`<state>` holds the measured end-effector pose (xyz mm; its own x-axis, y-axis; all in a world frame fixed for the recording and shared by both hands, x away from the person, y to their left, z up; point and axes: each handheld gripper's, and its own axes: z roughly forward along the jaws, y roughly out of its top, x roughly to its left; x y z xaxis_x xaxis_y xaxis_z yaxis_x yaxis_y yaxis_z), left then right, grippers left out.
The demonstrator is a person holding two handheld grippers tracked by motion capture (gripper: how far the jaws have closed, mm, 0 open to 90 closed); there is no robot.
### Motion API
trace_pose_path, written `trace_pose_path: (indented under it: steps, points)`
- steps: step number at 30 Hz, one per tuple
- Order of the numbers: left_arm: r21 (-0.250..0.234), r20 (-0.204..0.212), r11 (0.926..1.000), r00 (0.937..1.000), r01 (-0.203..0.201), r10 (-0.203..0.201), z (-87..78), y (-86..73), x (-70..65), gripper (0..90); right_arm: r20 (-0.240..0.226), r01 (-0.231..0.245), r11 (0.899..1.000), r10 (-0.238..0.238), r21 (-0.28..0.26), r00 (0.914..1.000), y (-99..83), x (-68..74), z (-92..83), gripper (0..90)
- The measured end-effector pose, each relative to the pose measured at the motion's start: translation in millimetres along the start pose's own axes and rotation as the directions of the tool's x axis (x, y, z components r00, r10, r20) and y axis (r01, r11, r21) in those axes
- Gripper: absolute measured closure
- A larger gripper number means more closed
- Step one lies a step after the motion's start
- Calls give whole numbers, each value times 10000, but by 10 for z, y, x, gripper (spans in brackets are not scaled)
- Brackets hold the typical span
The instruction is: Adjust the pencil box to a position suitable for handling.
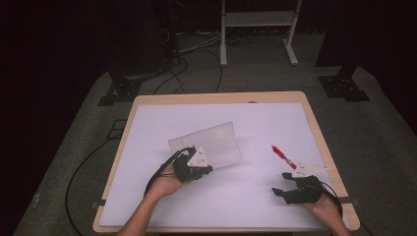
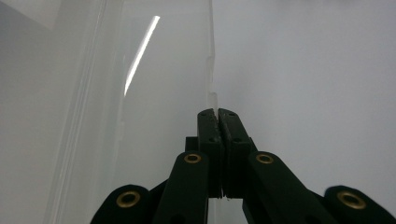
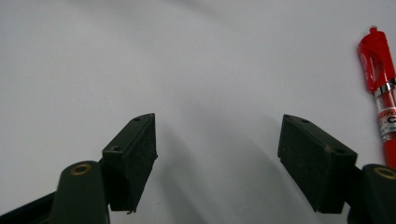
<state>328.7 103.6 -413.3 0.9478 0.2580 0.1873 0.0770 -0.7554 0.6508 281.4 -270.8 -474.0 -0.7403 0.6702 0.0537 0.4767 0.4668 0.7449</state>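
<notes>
While our left gripper (image 1: 209,168) pinches the near edge of a clear plastic case (image 1: 209,145), we see that case standing open near the middle of the white table (image 1: 255,206), its lid tilted up toward the far side. Through its see-through walls we make out nothing lying inside it. From the left gripper view, the two black jaws press together on a thin lip of the case (image 2: 159,116), which rises pale and glossy to their left. Our right gripper (image 1: 280,184) rests low at the table's near right corner, its jaws spread wide with bare tabletop between them. Just beyond and beside it lies a red pen (image 1: 282,155), flat on the white surface and well apart from the case; in the right gripper view the pen (image 3: 380,93) runs along the frame's right edge.
</notes>
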Motion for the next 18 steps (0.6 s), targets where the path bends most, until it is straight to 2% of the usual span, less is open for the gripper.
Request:
trace_pose_path:
  steps: [18]
  points:
    - [-112, 593, 9996, 9979, -273, 279, 161, 86, -151, 889, 32, -37, 10000, 37, -11, 10000, -10, -14, -17, 272]
